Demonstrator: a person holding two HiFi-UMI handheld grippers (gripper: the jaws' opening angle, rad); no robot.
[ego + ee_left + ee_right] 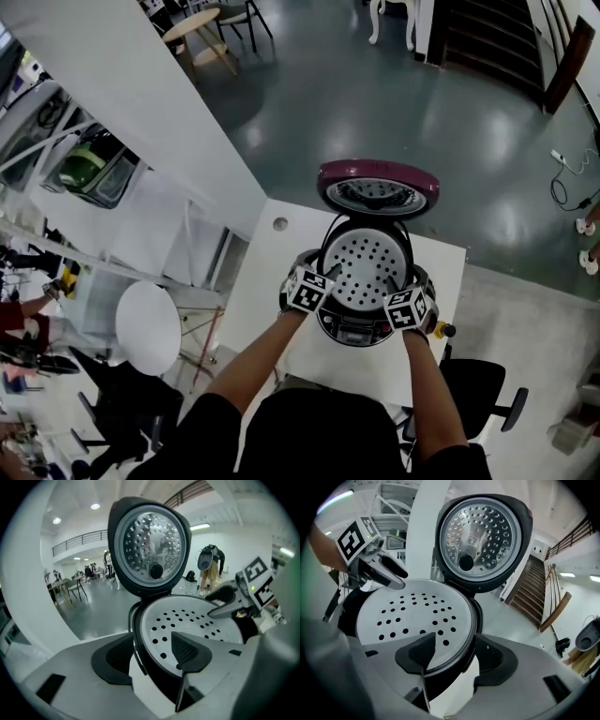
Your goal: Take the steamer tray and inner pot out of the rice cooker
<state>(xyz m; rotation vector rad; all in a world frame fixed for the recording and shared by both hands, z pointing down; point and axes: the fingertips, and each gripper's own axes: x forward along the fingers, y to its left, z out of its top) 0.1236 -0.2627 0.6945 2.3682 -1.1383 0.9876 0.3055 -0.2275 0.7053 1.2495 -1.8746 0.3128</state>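
Both grippers stand open at the rice cooker; nothing is clamped yet. Your left gripper has one edge of the steamer tray between its jaws, one pad over the holed plate and one outside. Your right gripper straddles the opposite edge. Close both together on the tray rim only, then lift level, clear of the raised lid beyond the jaws. The inner pot below is hidden.
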